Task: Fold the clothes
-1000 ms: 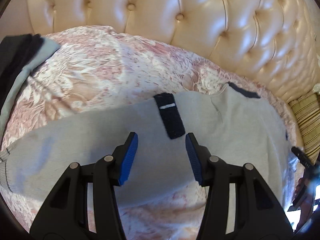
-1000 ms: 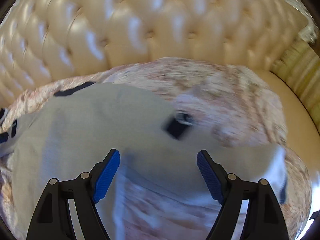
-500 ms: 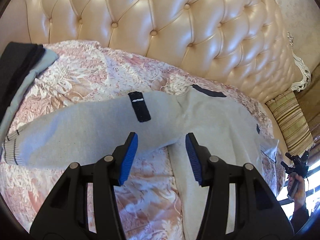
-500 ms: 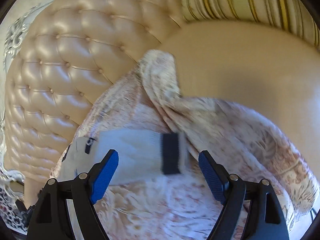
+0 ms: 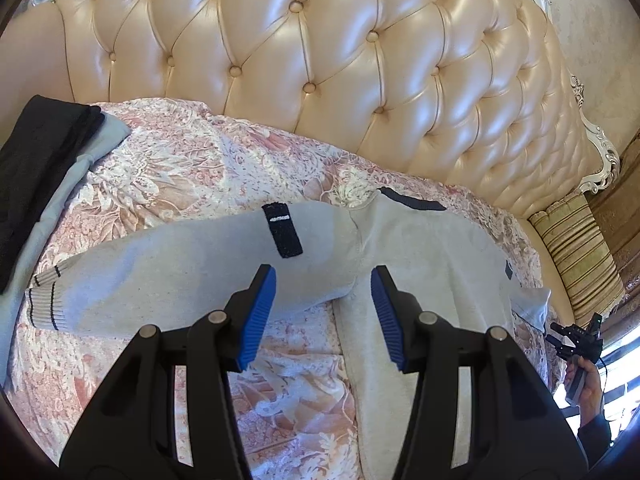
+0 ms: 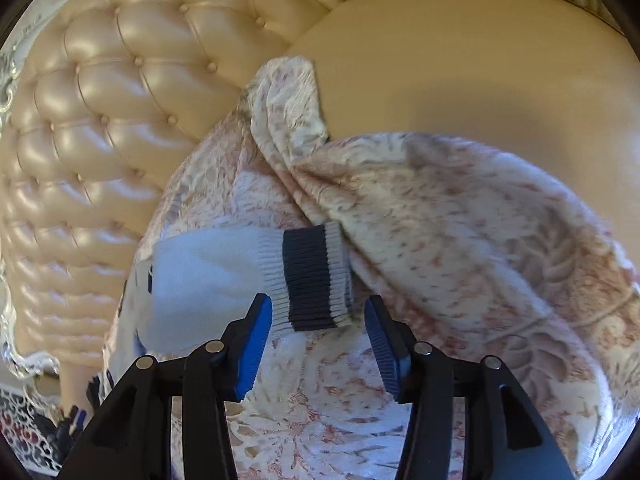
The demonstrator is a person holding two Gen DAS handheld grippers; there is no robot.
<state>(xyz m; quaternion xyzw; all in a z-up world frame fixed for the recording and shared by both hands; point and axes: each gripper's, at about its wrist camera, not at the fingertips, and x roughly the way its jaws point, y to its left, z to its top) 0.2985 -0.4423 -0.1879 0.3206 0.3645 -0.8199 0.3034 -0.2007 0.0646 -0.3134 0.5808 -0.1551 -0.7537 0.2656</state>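
A grey sweater [image 5: 420, 248] lies spread flat on the floral bedspread [image 5: 192, 176] below the tufted headboard [image 5: 320, 60]. The left gripper [image 5: 323, 308] hovers over the armpit where a sleeve meets the body, fingers apart and empty. The right gripper [image 6: 318, 344] hangs just above the other sleeve's dark-banded cuff [image 6: 312, 280], its fingers apart too, holding nothing.

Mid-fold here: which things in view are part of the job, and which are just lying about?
Part of the job:
grey sweater
its striped cuff
left gripper, open
right gripper, open

Lying about:
dark clothes stack
floral bedspread
tufted headboard
striped cushion
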